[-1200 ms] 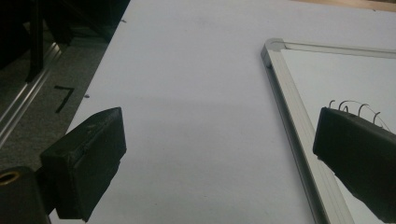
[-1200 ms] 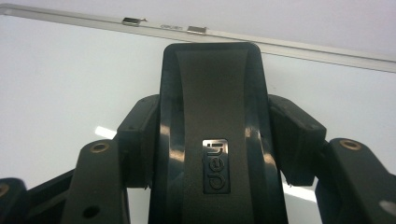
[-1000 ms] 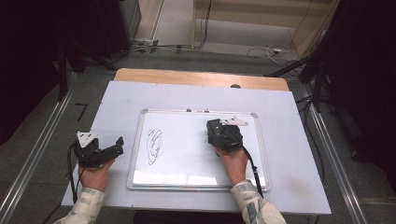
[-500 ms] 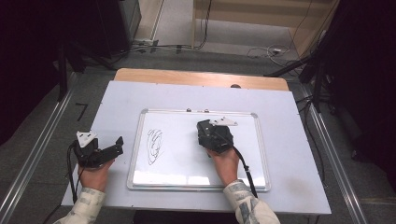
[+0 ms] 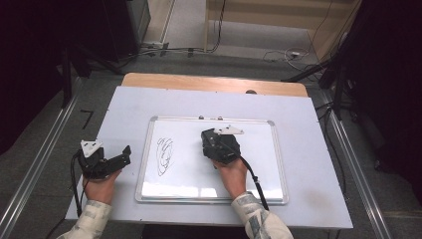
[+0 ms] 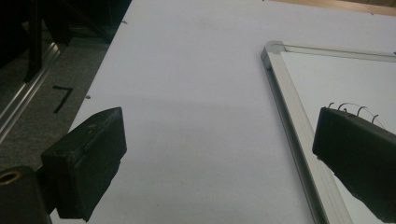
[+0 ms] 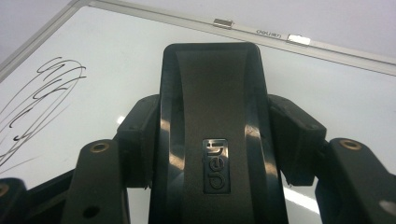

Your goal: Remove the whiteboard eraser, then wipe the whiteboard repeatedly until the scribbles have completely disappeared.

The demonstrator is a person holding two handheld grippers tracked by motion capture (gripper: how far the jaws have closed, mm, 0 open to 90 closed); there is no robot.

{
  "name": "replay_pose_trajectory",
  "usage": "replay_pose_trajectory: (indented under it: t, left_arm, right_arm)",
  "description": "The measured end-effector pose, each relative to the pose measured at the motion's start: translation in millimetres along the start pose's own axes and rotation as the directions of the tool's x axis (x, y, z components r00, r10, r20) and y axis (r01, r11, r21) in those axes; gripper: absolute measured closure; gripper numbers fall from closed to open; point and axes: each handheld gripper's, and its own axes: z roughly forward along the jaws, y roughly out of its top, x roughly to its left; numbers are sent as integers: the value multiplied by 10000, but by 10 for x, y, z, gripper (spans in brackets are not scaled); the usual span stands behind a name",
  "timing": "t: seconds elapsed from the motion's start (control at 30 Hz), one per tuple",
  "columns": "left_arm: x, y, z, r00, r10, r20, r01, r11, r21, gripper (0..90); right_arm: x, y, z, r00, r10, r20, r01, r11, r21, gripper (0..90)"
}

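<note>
The left gripper (image 5: 118,158) sits at about 8 o'clock on the table, held low in the left hand (image 5: 99,188), its jaws spread wide and pointing toward 2 o'clock. The right gripper (image 5: 215,144), near centre, is clamped on a black whiteboard eraser (image 7: 210,135), right hand (image 5: 232,175) behind it.

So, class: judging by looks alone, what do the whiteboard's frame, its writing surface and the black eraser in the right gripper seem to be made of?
Frame: likely brushed aluminium, pale grey with a ridged, dull metallic sheen. Writing surface: smooth, glossy white coating, reflecting a bright glare patch; the core is hidden. Eraser: probably moulded hard plastic, black and semi-gloss, with highlights along its edges and an embossed logo.
</note>
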Motion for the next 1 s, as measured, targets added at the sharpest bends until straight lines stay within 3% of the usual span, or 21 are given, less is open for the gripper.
replay_pose_trajectory:
  t: [1.0]
  left_arm:
    - [15,7,-29,10000,-51,4,51,10000,-59,33]
  right_arm:
    - [378,36,142,9972,-473,-573,482,9987,141,387]
